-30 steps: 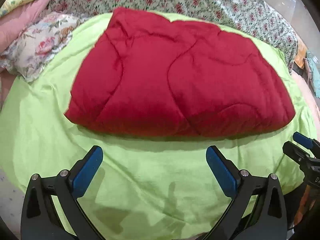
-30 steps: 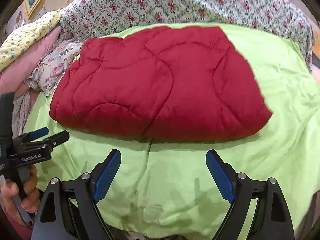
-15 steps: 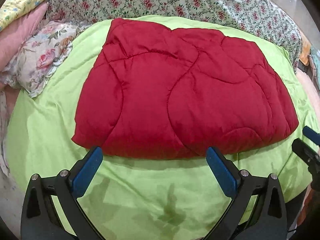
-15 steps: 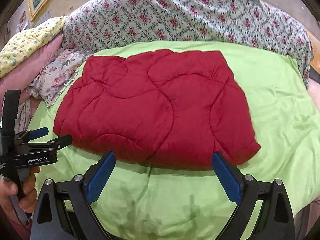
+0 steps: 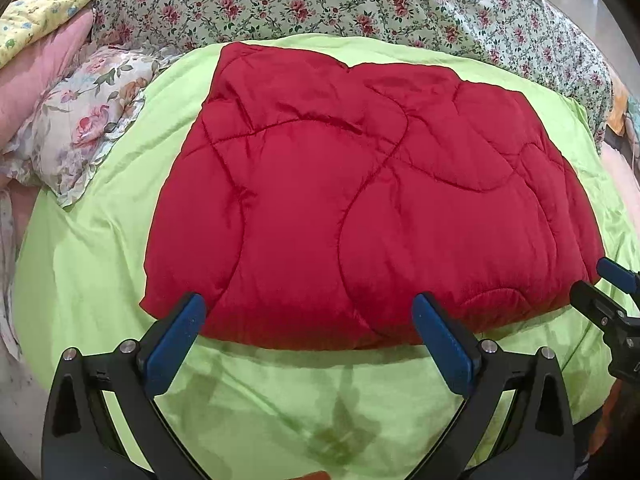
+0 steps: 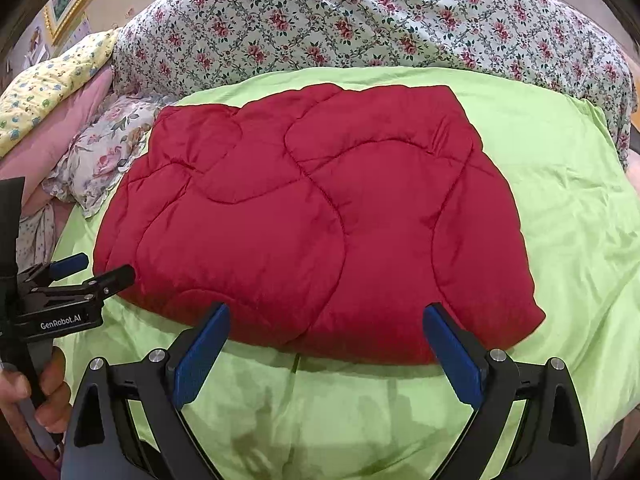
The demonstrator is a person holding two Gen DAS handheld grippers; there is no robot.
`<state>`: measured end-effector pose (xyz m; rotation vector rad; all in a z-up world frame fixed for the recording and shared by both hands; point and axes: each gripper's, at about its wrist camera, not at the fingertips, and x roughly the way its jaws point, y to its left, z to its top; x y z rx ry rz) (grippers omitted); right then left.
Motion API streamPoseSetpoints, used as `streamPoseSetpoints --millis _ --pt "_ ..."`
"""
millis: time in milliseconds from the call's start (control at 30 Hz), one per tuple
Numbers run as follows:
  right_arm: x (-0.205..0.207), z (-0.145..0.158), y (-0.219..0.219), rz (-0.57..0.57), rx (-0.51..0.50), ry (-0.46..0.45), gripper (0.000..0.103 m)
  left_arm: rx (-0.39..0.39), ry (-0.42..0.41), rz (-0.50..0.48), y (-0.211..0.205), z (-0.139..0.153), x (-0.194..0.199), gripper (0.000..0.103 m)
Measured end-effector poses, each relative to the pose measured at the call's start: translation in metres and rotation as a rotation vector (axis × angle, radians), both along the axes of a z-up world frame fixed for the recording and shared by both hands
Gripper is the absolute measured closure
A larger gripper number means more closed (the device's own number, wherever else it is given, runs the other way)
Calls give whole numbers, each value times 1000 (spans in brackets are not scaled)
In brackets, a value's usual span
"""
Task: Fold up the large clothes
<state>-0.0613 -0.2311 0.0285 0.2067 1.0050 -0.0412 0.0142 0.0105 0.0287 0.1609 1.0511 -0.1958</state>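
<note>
Both grippers have closed in on the padded red quilted blanket (image 5: 372, 204) over the last second: earlier a broad strip of lime-green bedsheet (image 5: 92, 264) lay between the blue pads and the blanket's near edge, and now the pad tips overlap that edge in each wrist view. The left gripper (image 5: 316, 340) has its jaws spread wide with nothing between them, lined up on the left part of the near edge. The right gripper (image 6: 332, 348) is equally wide apart and empty, facing the right part of the same edge, close to the near right corner. From the right wrist view the left gripper shows again at the far left, held in the person's hand (image 6: 28, 396), its tips just beside the blanket's left corner.

The blanket lies in the middle of the bed on the green sheet, already doubled into a thick, rounded rectangle with curved stitch lines across its top. A floral-print quilt (image 6: 360, 20) is heaped behind it, and a flowered frilled pillow (image 5: 76, 128) sits well off to the left beside a pink cushion (image 5: 36, 68).

The approach suggests a further fold is about to start: each gripper seems placed to pinch the near edge and carry it toward the far side. Neither has contact yet as far as the views show. The bundle is thick and puffy, so the grip will likely need all layers between the pads, or the upper layer alone may peel away.
</note>
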Motion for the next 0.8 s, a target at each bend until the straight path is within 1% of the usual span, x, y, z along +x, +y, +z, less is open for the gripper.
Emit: streamPoseSetpoints --millis 267,800 --pt "13 -4 0 10 7 16 6 -11 20 -8 -2 -3 5 0" --pt "21 2 -3 15 11 11 5 -10 7 -6 -3 3 12 0"
